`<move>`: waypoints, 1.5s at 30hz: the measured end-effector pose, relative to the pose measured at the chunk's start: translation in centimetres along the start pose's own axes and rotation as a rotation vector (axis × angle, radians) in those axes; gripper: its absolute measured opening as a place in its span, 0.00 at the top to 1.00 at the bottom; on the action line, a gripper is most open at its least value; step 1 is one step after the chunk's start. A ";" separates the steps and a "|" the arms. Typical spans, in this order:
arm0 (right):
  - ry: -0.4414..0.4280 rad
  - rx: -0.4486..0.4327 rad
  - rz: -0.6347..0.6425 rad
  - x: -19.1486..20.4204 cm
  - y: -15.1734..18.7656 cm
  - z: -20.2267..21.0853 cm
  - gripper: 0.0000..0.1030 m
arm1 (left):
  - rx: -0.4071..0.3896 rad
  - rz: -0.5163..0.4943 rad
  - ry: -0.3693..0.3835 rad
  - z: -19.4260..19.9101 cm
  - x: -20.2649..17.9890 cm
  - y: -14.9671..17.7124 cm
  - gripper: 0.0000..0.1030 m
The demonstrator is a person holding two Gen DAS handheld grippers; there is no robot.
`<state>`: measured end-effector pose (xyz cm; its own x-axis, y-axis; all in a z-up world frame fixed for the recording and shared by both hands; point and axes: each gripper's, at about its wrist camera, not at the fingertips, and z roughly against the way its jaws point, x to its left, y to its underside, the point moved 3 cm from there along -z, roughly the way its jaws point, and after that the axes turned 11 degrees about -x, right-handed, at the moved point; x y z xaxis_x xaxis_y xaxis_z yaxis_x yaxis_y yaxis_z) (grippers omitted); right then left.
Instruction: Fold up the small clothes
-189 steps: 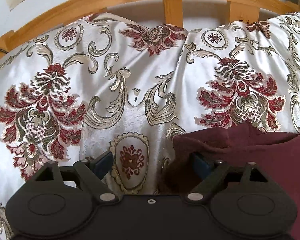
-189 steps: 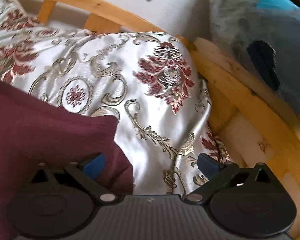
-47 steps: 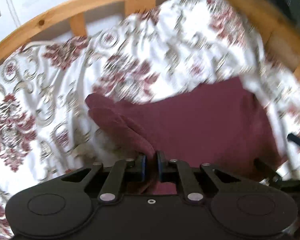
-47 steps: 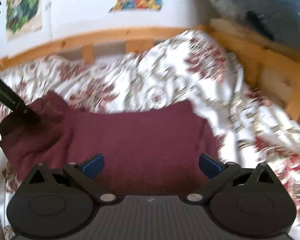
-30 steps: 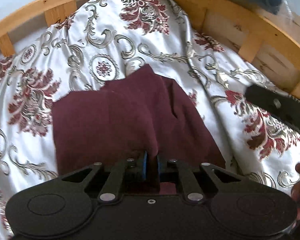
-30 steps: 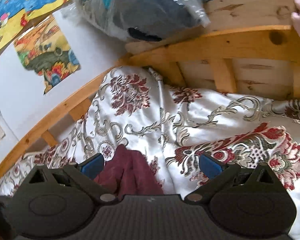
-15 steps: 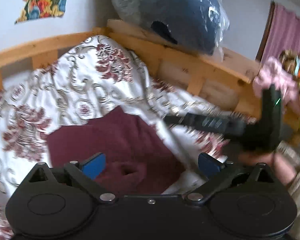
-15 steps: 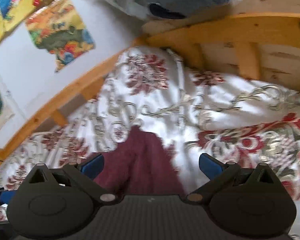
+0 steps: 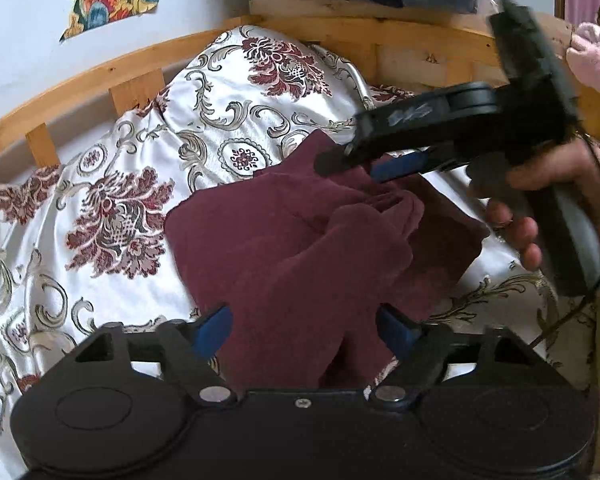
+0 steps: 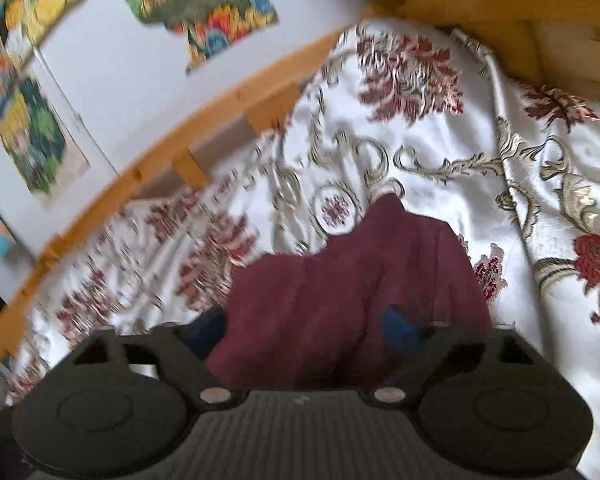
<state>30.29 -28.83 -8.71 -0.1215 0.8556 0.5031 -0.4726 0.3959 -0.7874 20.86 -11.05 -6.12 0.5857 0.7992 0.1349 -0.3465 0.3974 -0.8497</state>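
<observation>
1. Left black two-finger gripper with blue pads (image 9: 302, 330): jaws apart and closing, rumpled maroon knit garment (image 9: 300, 248) bunched between the pads, no clear pinch yet.
2. Right black two-finger gripper with blue pads (image 10: 306, 330): jaws apart and closing over the same garment's near edge; contact hard to tell through blur.
3. Seen from the left wrist: right gripper held by a hand (image 9: 540, 204), tips above the garment's raised fold.
4. Garment lying on the white satin bedspread with red floral and gold scroll pattern (image 9: 112, 208), inside the pale wooden bed frame (image 9: 140, 60).
</observation>
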 end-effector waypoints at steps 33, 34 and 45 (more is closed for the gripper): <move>0.280 -0.099 0.127 -3.7 -1.5 1.7 0.93 | -0.167 0.121 0.290 -2.5 -4.1 0.8 0.57; 0.285 -0.097 0.138 -3.6 -1.4 1.6 0.92 | -0.179 0.143 0.306 -2.3 -3.9 0.9 0.52; 0.312 -0.109 0.096 -3.2 -0.9 4.7 0.25 | -0.280 0.344 0.282 1.4 -1.0 0.8 0.06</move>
<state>26.97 -33.55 -7.94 0.1196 0.9447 0.3053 -0.3741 0.3277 -0.8676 19.00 -10.97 -6.21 0.6605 0.6944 -0.2855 -0.3669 -0.0332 -0.9297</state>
